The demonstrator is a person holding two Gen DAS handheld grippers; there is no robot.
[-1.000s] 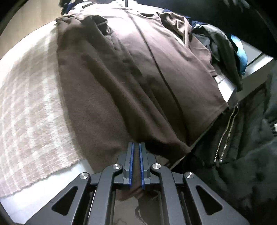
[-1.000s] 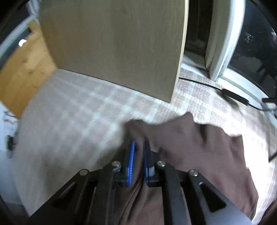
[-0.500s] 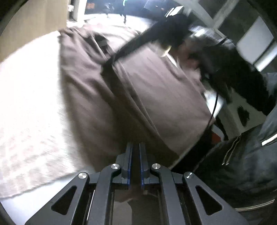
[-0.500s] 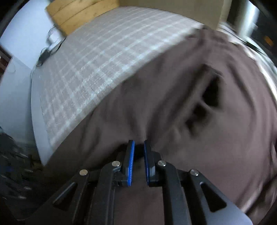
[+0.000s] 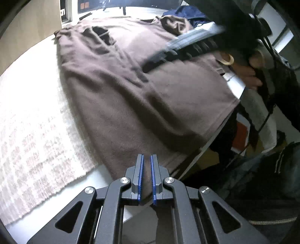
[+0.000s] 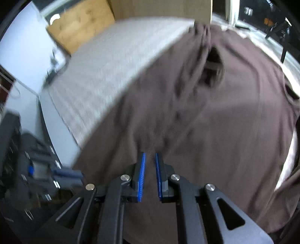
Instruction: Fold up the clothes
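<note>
A brown shirt (image 5: 131, 84) lies spread over a pale plaid cloth (image 5: 28, 122) on the table, its neck opening (image 5: 99, 35) at the far end. My left gripper (image 5: 146, 157) is shut on the shirt's near hem, at the table's front edge. In the right wrist view the same shirt (image 6: 215, 122) fills the frame, and my right gripper (image 6: 149, 155) is shut on a bunched fold of it. The left wrist view shows that right gripper as a dark blur (image 5: 183, 45) above the shirt's right side, held by a hand (image 5: 249, 75).
A heap of dark and blue clothes (image 5: 187, 13) lies past the shirt's far end. A black zipped jacket (image 5: 271, 178) sits below the table edge (image 5: 206, 150) on the right. A wooden board (image 6: 78, 24) stands behind the plaid cloth (image 6: 112, 65); dark furniture (image 6: 22, 159) is at lower left.
My right gripper has swung from the far corner of the shirt back across it, pulling fabric with it. My left gripper has kept its hold on the hem and barely shifted.
</note>
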